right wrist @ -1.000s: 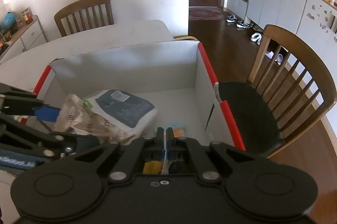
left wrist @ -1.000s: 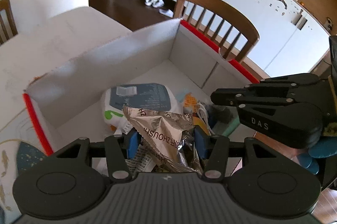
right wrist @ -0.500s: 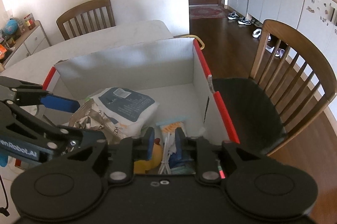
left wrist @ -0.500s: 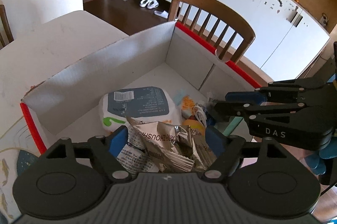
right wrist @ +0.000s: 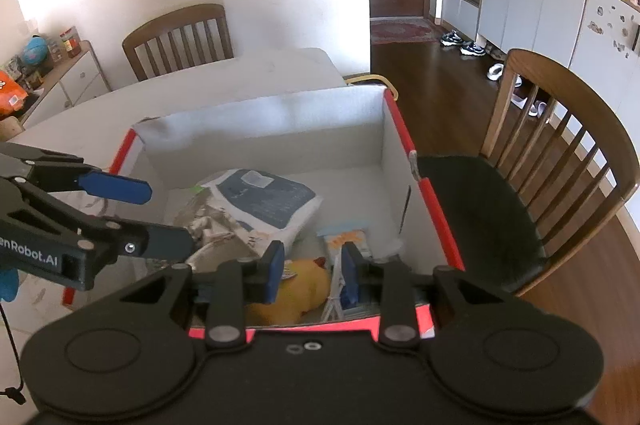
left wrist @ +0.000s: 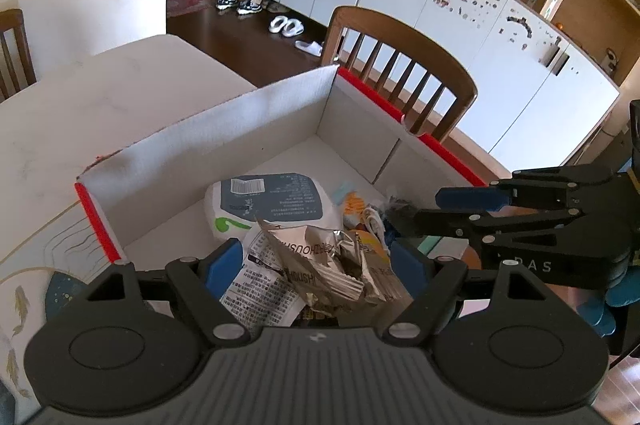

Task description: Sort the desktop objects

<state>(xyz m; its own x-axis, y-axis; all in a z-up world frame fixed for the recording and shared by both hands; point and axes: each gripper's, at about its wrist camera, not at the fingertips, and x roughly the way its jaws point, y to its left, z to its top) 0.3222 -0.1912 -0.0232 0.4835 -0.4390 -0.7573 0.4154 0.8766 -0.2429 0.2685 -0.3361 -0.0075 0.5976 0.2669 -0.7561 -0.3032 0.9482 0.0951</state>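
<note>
An open cardboard box with red edges [left wrist: 208, 141] [right wrist: 264, 121] sits on the table. Inside lie a white and blue pack [left wrist: 272, 201] [right wrist: 272, 201], a crumpled silver snack bag [left wrist: 320, 265] [right wrist: 208, 221], a yellow plush toy [right wrist: 304, 289], an orange-printed packet [right wrist: 348, 239] and a white cable. My left gripper [left wrist: 316, 265] is open above the silver bag, which lies loose between its blue pads. My right gripper [right wrist: 310, 271] is open and empty above the yellow toy. Each gripper shows in the other's view: the right one [left wrist: 472, 205], the left one [right wrist: 132, 217].
The box stands on a white table [left wrist: 80, 105] near its corner. A wooden chair with a dark seat [right wrist: 500, 209] stands right beside the box. Another chair [right wrist: 176, 41] is at the table's far side. White cabinets [left wrist: 460, 13] line the wall.
My left gripper opened and let go of the silver bag, which now lies in the box. My right gripper opened from shut. Both grippers have drawn back and up.
</note>
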